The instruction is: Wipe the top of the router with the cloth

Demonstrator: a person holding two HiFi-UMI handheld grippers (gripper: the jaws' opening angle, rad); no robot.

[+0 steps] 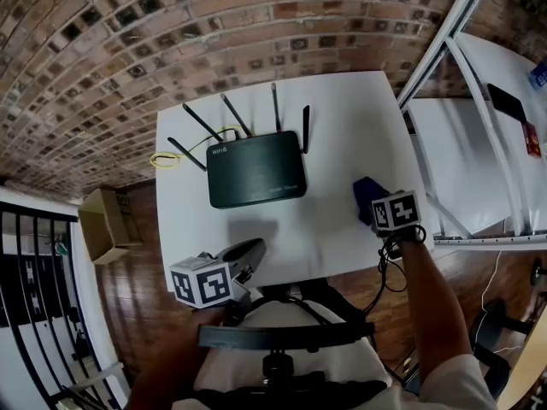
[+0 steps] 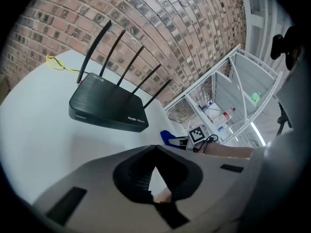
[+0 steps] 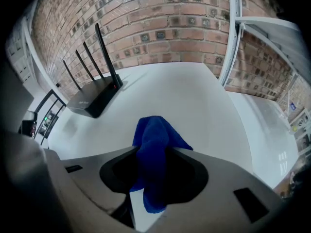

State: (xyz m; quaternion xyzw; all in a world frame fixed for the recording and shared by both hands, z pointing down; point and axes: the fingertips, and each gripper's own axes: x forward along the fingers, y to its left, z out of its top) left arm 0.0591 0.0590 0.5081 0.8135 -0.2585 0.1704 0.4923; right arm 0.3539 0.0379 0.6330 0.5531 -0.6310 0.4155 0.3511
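We hold the blue cloth (image 3: pixel 152 130) pinched in the right tool (image 3: pixel 153 152) near the white worktop's (image 1: pixel 342 118) right edge, well apart from the black router (image 1: pixel 256 171), which stands mid-worktop with its antennas up. Its top, by our reading, is not yet wiped, so the whole job is still ahead. The left tool (image 2: pixel 154 148) hangs closed and empty near the front edge, and an open cardboard box (image 1: pixel 104 222) sits on the floor — contents we cannot make out.
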